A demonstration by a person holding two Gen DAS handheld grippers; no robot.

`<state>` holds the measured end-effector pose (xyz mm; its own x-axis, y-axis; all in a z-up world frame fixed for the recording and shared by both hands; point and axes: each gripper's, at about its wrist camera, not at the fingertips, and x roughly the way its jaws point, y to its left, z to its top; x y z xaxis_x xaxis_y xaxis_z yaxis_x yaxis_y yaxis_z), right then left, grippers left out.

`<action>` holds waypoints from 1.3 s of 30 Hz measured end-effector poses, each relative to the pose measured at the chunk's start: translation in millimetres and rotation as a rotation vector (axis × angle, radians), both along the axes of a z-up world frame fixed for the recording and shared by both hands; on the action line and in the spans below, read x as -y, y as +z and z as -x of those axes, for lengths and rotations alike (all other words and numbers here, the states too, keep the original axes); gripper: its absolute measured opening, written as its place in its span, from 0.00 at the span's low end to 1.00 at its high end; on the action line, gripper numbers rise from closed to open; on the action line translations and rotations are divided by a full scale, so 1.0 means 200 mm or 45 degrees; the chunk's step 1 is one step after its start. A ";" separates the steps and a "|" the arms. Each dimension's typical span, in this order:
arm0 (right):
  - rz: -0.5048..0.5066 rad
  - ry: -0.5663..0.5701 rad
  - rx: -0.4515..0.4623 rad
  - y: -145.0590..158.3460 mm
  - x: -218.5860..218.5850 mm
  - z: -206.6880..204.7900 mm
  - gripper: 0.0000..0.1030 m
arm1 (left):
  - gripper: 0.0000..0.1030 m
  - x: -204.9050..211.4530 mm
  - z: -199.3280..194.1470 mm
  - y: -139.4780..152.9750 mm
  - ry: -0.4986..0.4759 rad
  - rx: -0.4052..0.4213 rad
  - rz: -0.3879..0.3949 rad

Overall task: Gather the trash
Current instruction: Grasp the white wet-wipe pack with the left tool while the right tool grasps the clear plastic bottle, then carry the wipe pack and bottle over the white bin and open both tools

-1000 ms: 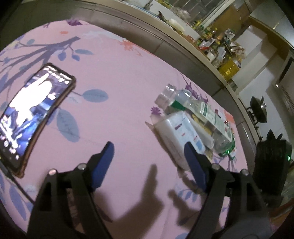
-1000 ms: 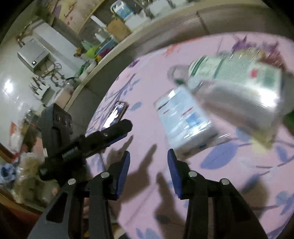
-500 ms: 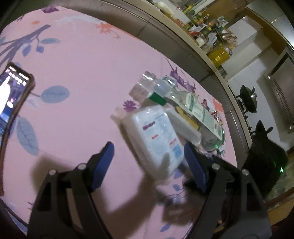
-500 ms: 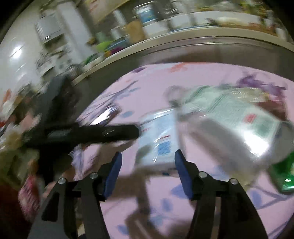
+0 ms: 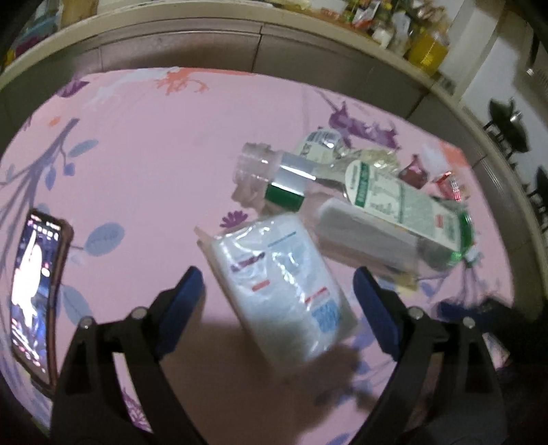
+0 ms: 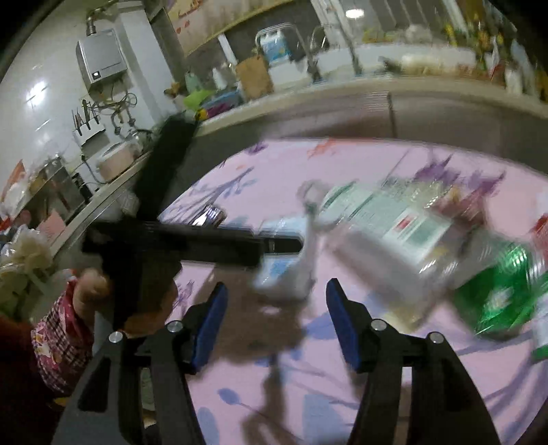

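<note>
A white plastic tissue pack (image 5: pixel 281 287) lies on the pink flowered tablecloth (image 5: pixel 164 143), between the open fingers of my left gripper (image 5: pixel 277 294), which does not touch it. Behind it lies a clear bottle with a green and white label (image 5: pixel 387 198), on its side, and small red wrappers (image 5: pixel 445 185). In the blurred right wrist view my right gripper (image 6: pixel 275 318) is open and empty, just short of the tissue pack (image 6: pixel 284 274). The bottle (image 6: pixel 394 236) and a green wrapper (image 6: pixel 503 297) lie to its right. The left gripper's body (image 6: pixel 191 239) reaches in from the left.
A phone (image 5: pixel 34 297) with a lit screen lies at the table's left edge. A kitchen counter (image 5: pixel 239 20) with jars and bottles runs behind the table. The person's hand and sleeve (image 6: pixel 68 318) are at the left of the right wrist view.
My left gripper has swung right, from near the phone to astride the tissue pack. My right gripper has opened wider and come closer to the trash pile.
</note>
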<state>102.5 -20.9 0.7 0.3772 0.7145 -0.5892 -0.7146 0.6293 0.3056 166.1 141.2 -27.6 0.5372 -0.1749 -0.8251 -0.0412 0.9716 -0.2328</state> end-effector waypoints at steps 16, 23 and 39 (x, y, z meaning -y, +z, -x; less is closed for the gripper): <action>0.641 0.223 -0.040 0.18 -0.74 -0.62 0.56 | 0.60 -0.10 0.23 -0.09 0.108 0.024 0.091; 1.017 0.242 -0.070 -0.15 -1.03 -0.71 0.52 | 0.60 -0.12 0.28 -0.10 0.102 0.025 0.149; 0.147 -0.195 0.216 0.49 0.13 -0.25 0.37 | 0.60 0.25 0.37 0.10 -0.128 0.127 0.176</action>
